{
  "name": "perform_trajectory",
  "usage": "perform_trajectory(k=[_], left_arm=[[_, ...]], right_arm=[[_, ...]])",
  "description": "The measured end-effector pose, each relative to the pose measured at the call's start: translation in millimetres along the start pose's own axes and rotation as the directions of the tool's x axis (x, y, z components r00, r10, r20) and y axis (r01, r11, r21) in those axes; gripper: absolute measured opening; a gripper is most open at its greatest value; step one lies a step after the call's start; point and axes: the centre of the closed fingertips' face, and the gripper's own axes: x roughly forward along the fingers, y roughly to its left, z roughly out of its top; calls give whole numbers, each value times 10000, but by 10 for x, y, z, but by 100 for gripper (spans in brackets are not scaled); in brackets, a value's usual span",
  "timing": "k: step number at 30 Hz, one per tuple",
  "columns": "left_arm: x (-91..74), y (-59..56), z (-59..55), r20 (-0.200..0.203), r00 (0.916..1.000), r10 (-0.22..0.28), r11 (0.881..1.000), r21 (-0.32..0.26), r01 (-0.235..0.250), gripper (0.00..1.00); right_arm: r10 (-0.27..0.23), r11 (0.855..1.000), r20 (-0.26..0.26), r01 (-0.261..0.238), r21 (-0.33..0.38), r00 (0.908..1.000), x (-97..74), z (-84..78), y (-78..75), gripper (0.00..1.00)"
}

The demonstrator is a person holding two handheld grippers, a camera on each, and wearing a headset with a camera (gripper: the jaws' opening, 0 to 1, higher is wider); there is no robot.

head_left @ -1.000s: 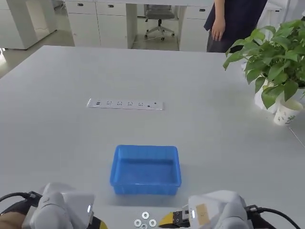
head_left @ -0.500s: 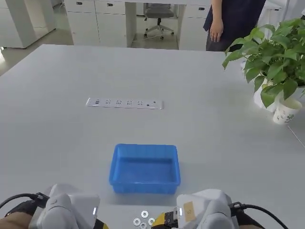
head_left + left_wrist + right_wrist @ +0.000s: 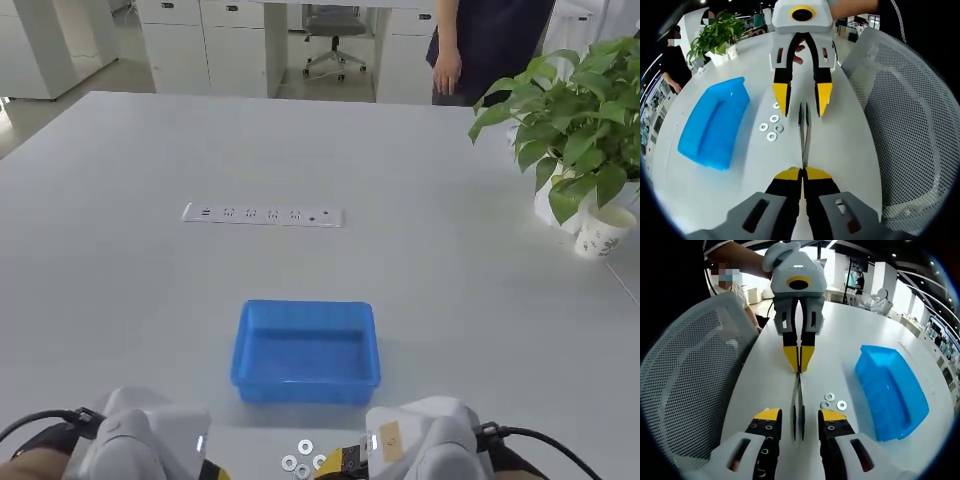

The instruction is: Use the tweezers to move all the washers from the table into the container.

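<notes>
Metal tweezers [image 3: 803, 131] lie along the line between my two grippers. My left gripper [image 3: 802, 173] is shut on one end of the tweezers. In the right gripper view it [image 3: 799, 361] faces me from the top. My right gripper [image 3: 800, 414] is open, with its jaws on either side of the tweezers' [image 3: 797, 407] other end. Several washers [image 3: 303, 461] lie in a small cluster on the table, just in front of the blue container [image 3: 305, 308]. The washers [image 3: 771, 127] are beside the tweezers, between them and the container [image 3: 710, 145].
A white power strip [image 3: 262, 215] lies beyond the container. A potted plant [image 3: 570, 130] and a paper cup [image 3: 603, 238] stand at the right edge. A person [image 3: 480, 40] stands at the far side. A mesh chair [image 3: 910, 125] is close behind the near edge.
The two grippers have drawn a little closer together at the near edge, the right one shifting left. The container and washers stay put.
</notes>
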Motion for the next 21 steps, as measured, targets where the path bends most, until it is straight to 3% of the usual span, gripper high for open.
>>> perform_trajectory(k=[9,21], left_arm=[[-1,-1,2,-89,9999,46,9999,-134,-47,4],[-37,22,-5,-361,9993,89,9999,128,-84,4]], right_arm=[[6,10000,-32,-6,-90,10000,28,3,0,28],[9,9998,-227,-14,-190,9997,54,-37,-4,26]])
